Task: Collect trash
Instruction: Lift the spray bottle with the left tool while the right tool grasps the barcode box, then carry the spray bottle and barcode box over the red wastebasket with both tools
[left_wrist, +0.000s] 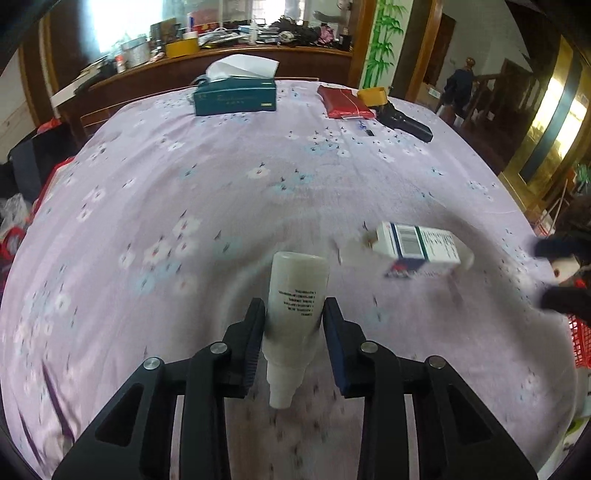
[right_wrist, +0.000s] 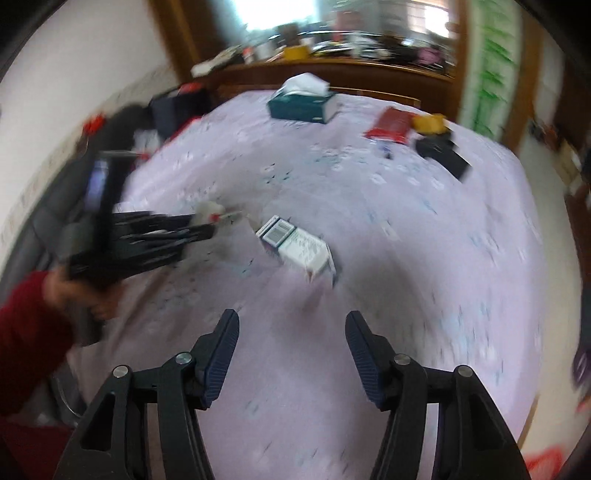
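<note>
The left gripper (left_wrist: 294, 308) is clamped on a milky white plastic bottle (left_wrist: 295, 295) with small black print on its side, the nozzle end pointing back toward the camera. The right gripper (right_wrist: 290, 323) has its fingers wide apart and holds nothing, above a white and blue carton (right_wrist: 297, 249) lying on its side. Both are over a lilac flowered cloth (left_wrist: 229, 192), where a teal tissue box (left_wrist: 236, 96) and a red packet (left_wrist: 345, 102) lie at the far side, before a cluttered wooden sideboard (left_wrist: 221, 62).

Both wrist views look forward and down along their own fingers, close over the lilac floral tablecloth (left_wrist: 229, 192); both share the small carton (left_wrist: 417, 247) ahead and the teal tissue box (right_wrist: 301, 105) far beyond the fingertips.
</note>
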